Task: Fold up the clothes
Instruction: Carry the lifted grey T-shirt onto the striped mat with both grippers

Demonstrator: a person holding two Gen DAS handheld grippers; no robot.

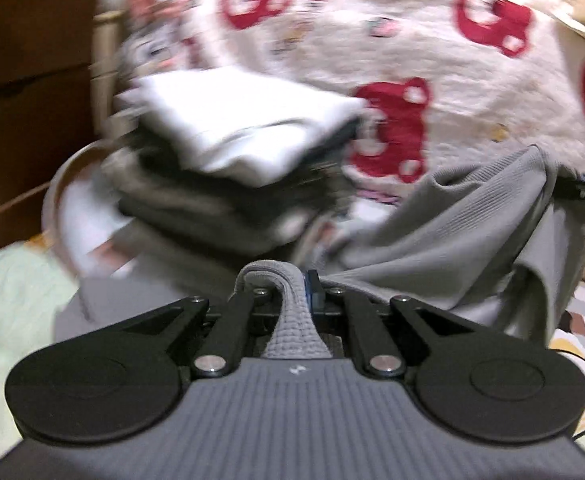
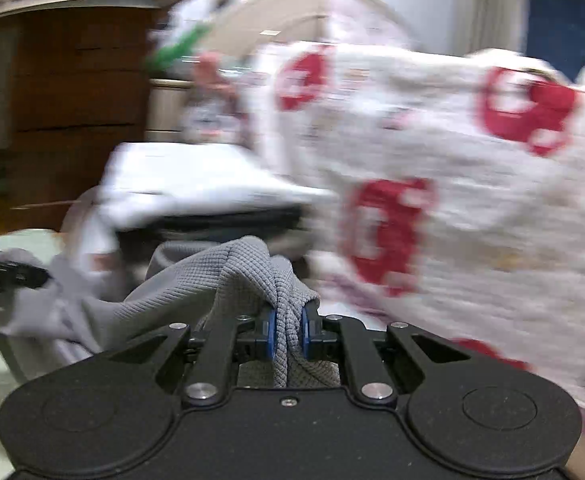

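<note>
Both jaws clenched on grey garment, which is bunched in left gripper and right gripper and stretched between them. Just beyond: blurred stack of folded clothes, white piece on top. White blanket with red bears fills the right; wooden dresser at left.

The grey ribbed garment hung bunched and creased, stretched between both grippers. Folded clothes lay stacked behind it, white on top.
</note>
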